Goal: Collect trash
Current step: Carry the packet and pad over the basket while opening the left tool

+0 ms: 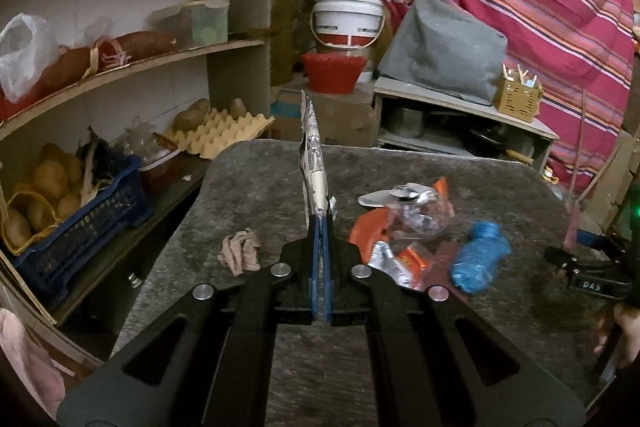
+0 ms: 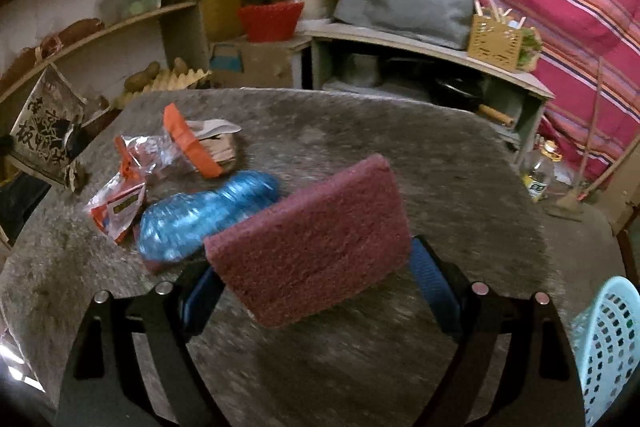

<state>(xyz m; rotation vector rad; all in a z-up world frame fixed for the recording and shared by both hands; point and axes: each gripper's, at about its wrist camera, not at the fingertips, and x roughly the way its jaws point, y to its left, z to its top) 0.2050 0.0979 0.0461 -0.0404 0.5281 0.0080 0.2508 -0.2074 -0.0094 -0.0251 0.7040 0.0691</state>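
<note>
In the left wrist view my left gripper (image 1: 320,227) is shut on a flat printed food packet (image 1: 312,155), which stands edge-on above the fingers. The same packet (image 2: 44,131) shows at the left edge of the right wrist view. My right gripper (image 2: 316,263) has its blue fingers (image 2: 200,291) wide apart and shut on a maroon scouring pad (image 2: 312,239), held tilted above the grey table (image 2: 400,131). On the table lie a crushed blue bottle (image 2: 200,215), orange and silver wrappers (image 2: 120,203), clear plastic (image 1: 420,215) and a crumpled brown tissue (image 1: 240,251).
A light blue plastic basket (image 2: 608,347) stands off the table's near right corner. Shelves with potatoes and an egg tray (image 1: 224,131) run along the left. A white bucket (image 1: 348,23), a red basket (image 1: 334,71) and a low shelf unit (image 1: 460,115) stand behind the table.
</note>
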